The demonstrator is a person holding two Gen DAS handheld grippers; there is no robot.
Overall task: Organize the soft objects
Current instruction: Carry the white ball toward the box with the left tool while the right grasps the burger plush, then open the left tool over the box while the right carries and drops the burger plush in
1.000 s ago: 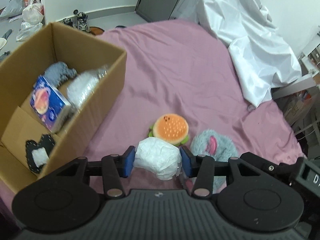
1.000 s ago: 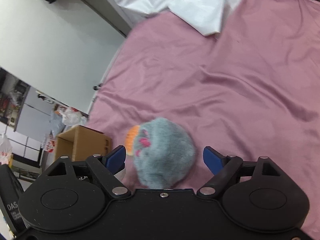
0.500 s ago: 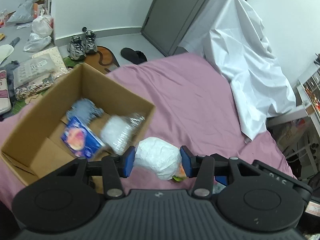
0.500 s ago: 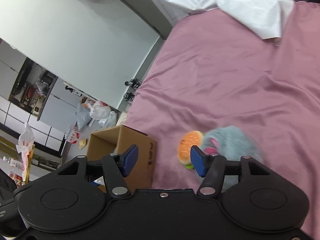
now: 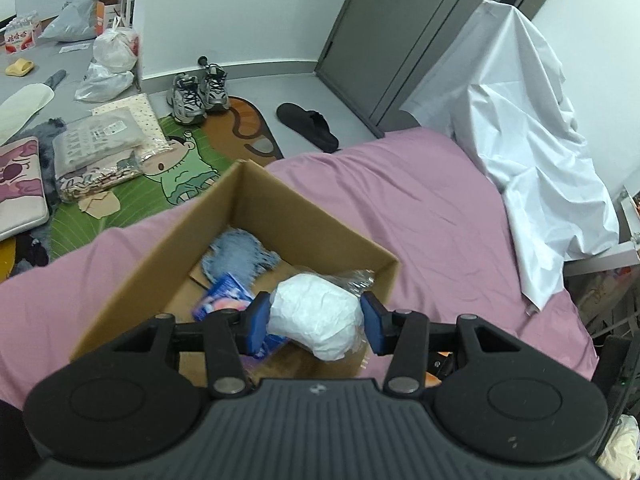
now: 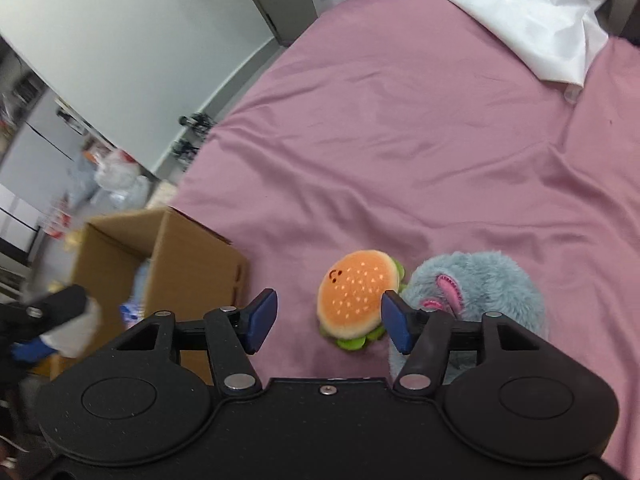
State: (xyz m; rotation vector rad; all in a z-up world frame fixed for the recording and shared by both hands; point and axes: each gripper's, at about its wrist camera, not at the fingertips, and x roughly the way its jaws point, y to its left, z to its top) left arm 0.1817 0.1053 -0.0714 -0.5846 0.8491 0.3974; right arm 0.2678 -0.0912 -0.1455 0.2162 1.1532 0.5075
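Observation:
My left gripper is shut on a white crumpled soft bundle and holds it over the open cardboard box on the pink bed. Inside the box lie a blue-grey fluffy piece, a blue packet and a clear wrapped item. My right gripper hovers over the bed with its jaws opening. A burger plush lies on the sheet just beyond them, untouched. A grey fluffy plush sits to its right, behind the right finger. The box stands left of it.
A white sheet drapes over furniture at the bed's far right. On the floor beyond the bed are shoes, a black slipper, wrapped packages and plastic bags. The pink bedsheet stretches wide behind the plush toys.
My left gripper carried the white bundle from beside the burger plush to above the box. My right gripper left the grey plush, shifted left and narrowed its jaws.

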